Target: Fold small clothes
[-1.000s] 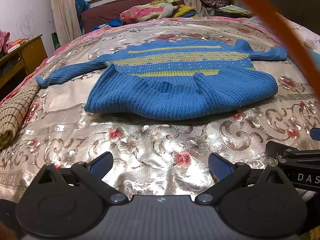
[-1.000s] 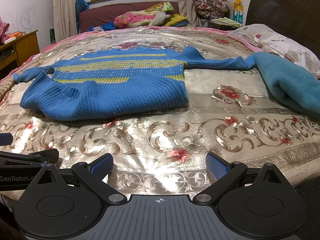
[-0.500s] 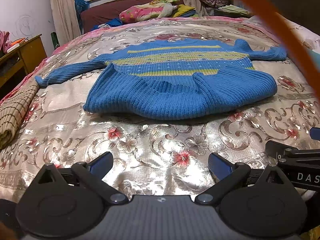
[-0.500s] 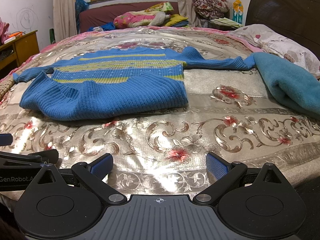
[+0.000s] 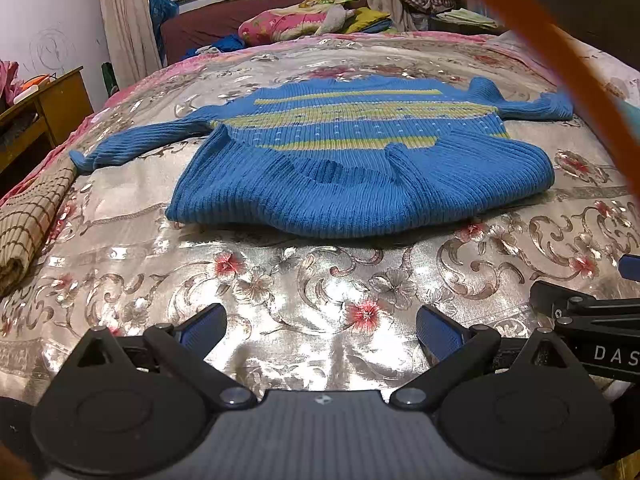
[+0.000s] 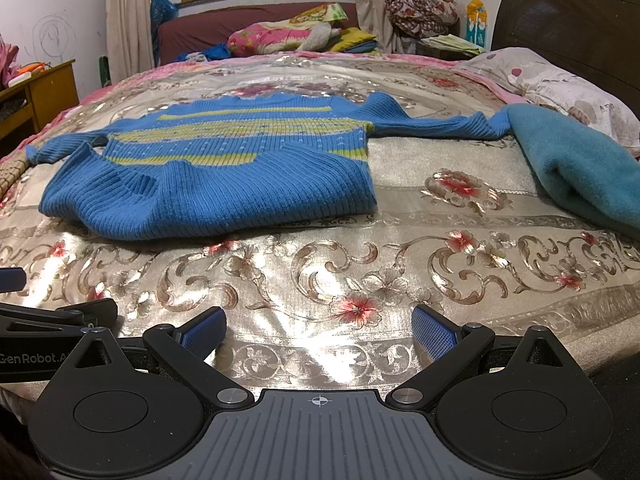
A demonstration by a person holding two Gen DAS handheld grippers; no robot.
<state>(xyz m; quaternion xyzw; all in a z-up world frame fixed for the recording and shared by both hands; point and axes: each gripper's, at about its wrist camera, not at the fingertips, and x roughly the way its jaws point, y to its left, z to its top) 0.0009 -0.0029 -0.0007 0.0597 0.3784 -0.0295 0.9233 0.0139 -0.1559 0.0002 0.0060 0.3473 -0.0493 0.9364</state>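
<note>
A small blue knit sweater (image 5: 352, 168) with yellow-green stripes lies flat on the bed, sleeves spread to both sides, its near part folded over the body. It also shows in the right wrist view (image 6: 224, 172), left of centre. My left gripper (image 5: 320, 324) is open and empty, low over the bedspread well in front of the sweater's near edge. My right gripper (image 6: 318, 326) is open and empty, at the same distance, to the right of the left one.
A floral satin bedspread (image 6: 400, 272) covers the bed. A teal fleece cloth (image 6: 576, 168) lies at right, touching the sweater's right sleeve. A checked tan cloth (image 5: 28, 220) lies at left. A pillow (image 6: 560, 88), a headboard and a wooden desk (image 5: 44, 104) border the bed.
</note>
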